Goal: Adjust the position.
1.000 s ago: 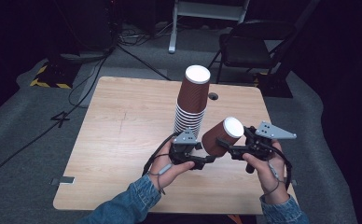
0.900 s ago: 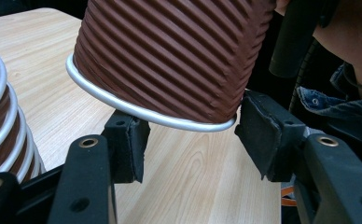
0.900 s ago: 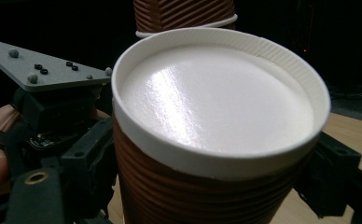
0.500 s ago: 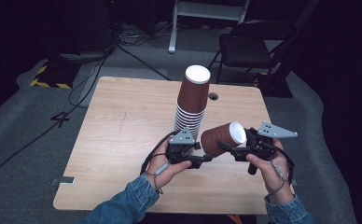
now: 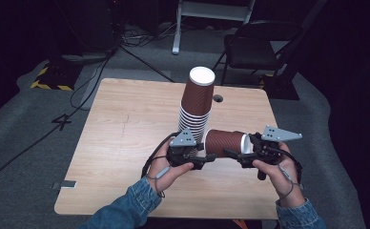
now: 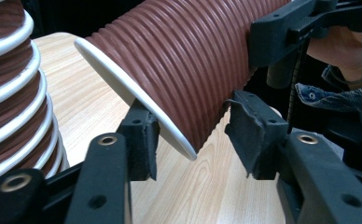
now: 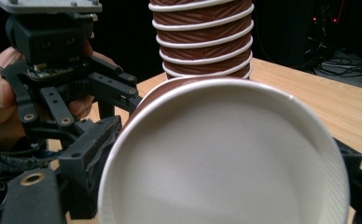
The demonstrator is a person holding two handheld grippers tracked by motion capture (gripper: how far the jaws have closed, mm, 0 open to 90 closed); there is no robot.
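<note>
Cup (image 5: 223, 142) now tipped level | right gripper (image 5: 235, 155) grips base | left gripper (image 6: 188, 140) straddles rim

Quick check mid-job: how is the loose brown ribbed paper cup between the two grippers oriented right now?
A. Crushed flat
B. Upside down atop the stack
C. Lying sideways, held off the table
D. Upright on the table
C: in the high view the brown ribbed paper cup lies sideways between the left gripper and right gripper, beside the stack of upside-down cups.

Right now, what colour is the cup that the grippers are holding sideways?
The cup is reddish brown with ridges and a white rim; the left gripper view shows it best.
</note>
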